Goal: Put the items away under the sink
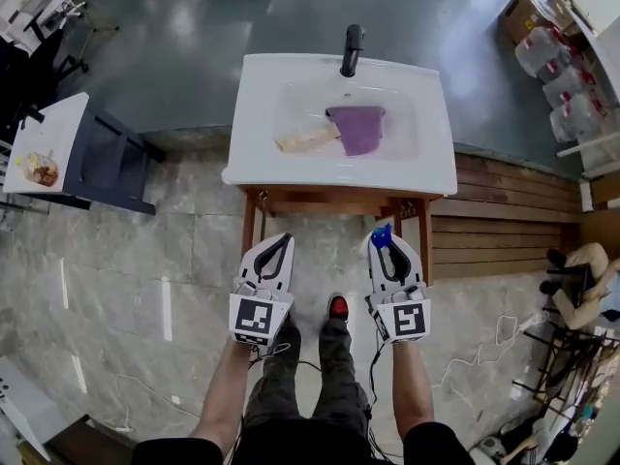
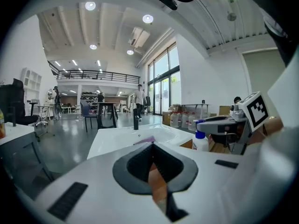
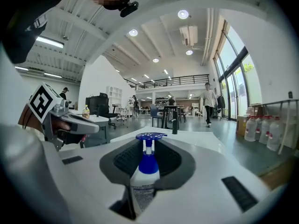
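Observation:
The white sink [image 1: 254, 124] with a black faucet [image 1: 352, 48] stands on a wooden stand [image 1: 329, 200] ahead of me. In its basin lie a purple cloth [image 1: 358, 129] and a beige item [image 1: 308, 139]. My right gripper [image 1: 384, 238] is shut on a white bottle with a blue pump top [image 3: 145, 171], held upright just in front of the stand's front rail. My left gripper [image 1: 281, 240] hovers beside it at the same height, its tips together and nothing between them. In the left gripper view the bottle [image 2: 201, 141] shows at the right, under the other gripper.
A dark blue cabinet with a white top [image 1: 107, 148] stands to the left of the sink. Wooden decking [image 1: 504, 221] runs along the right, with water jugs [image 1: 557, 76] behind it. Cables trail over the tiled floor by my feet [image 1: 337, 306].

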A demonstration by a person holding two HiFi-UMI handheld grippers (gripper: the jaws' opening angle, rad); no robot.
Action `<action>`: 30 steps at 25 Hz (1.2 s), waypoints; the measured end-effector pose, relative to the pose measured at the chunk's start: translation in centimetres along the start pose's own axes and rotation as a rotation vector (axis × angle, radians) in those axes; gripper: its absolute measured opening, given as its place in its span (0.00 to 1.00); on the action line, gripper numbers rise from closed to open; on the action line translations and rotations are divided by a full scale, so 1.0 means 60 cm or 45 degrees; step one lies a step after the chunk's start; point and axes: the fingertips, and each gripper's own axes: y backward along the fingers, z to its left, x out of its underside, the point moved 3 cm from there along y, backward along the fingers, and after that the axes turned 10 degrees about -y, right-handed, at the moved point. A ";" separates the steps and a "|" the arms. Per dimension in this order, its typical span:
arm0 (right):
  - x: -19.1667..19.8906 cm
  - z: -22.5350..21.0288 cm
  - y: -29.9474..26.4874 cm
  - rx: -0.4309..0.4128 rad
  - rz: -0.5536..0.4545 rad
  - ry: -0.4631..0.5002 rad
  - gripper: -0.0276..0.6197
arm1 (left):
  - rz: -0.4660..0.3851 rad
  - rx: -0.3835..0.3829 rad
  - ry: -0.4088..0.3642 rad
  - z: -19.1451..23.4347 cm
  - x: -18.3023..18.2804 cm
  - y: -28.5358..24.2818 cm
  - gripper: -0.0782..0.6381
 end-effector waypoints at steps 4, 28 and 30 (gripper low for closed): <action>0.056 -0.012 -0.027 -0.070 0.016 -0.024 0.19 | 0.025 -0.039 0.024 -0.008 0.051 -0.029 0.12; 0.415 0.003 -0.216 -0.363 0.018 -0.005 0.19 | 0.089 -0.202 -0.011 -0.015 0.404 -0.148 0.12; 0.432 0.010 -0.235 -0.393 0.008 0.001 0.19 | 0.088 -0.205 -0.028 -0.013 0.419 -0.155 0.12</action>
